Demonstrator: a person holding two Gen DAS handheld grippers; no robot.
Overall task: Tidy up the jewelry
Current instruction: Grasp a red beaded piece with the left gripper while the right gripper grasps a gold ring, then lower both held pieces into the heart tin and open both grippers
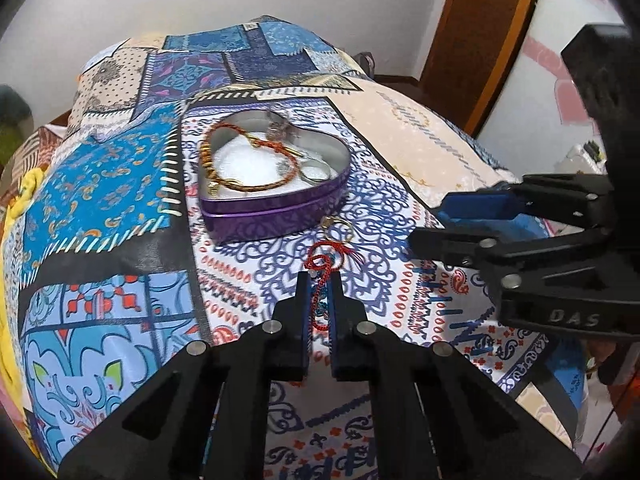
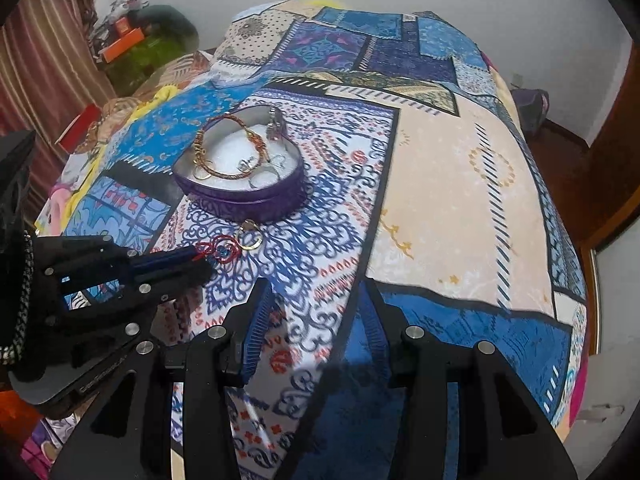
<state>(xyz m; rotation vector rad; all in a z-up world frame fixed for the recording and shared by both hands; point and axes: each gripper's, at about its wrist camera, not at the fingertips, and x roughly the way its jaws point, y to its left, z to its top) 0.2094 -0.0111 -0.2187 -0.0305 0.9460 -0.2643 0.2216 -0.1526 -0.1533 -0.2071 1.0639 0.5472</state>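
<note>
A purple heart-shaped tin [image 1: 276, 212] [image 2: 256, 200] stands open on the patterned bedspread. In it lie an orange braided bracelet [image 1: 256, 186] [image 2: 224, 174] and small silver pieces on white padding. My left gripper [image 1: 320, 280] [image 2: 202, 258] is shut on a red cord bracelet [image 1: 320, 300] with a blue bead [image 2: 222, 252], low over the spread just in front of the tin. A gold ring [image 1: 340, 230] [image 2: 250, 238] lies between the cord and the tin. My right gripper [image 2: 316, 292] [image 1: 424, 224] is open and empty, to the right of the left one.
The bedspread [image 2: 440, 200] covers a bed that drops off on all sides. A wooden door frame [image 1: 480, 40] stands at the right. Boxes and clutter [image 2: 124, 36] sit by a striped curtain at the far left.
</note>
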